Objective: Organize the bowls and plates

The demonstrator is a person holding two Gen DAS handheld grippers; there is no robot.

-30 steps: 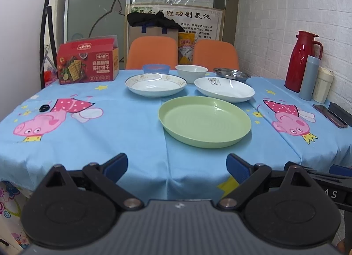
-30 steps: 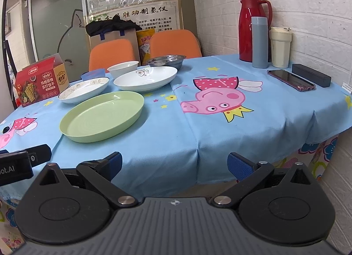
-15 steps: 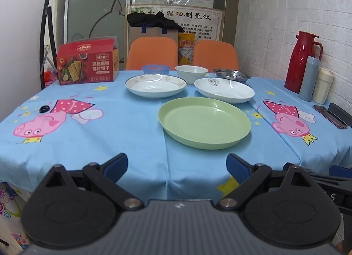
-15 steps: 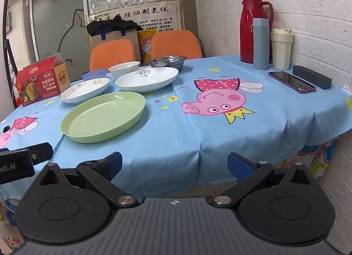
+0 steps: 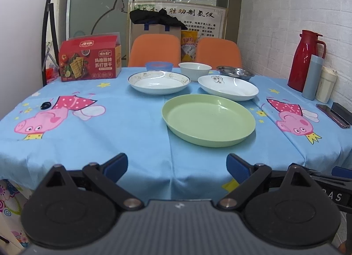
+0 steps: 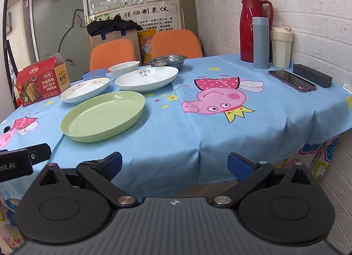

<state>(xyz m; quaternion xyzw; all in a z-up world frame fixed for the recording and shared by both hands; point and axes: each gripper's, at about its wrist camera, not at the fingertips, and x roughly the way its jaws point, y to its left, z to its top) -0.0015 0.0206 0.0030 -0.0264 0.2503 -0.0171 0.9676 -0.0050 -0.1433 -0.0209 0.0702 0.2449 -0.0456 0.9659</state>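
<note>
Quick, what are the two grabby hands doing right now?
Left gripper: open, holding nothing.
Right gripper: open, holding nothing.

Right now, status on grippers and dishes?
Left gripper and right gripper open, empty, short of table. Round green plastic plate nearest, untouched. Nothing in the way.

The table [image 5: 132,127] wears a blue cartoon cloth. A green plate [image 5: 208,120] lies near; two white plates [image 5: 158,82], bowls [image 5: 194,70] and a red box [image 5: 90,60] sit farther back.
</note>
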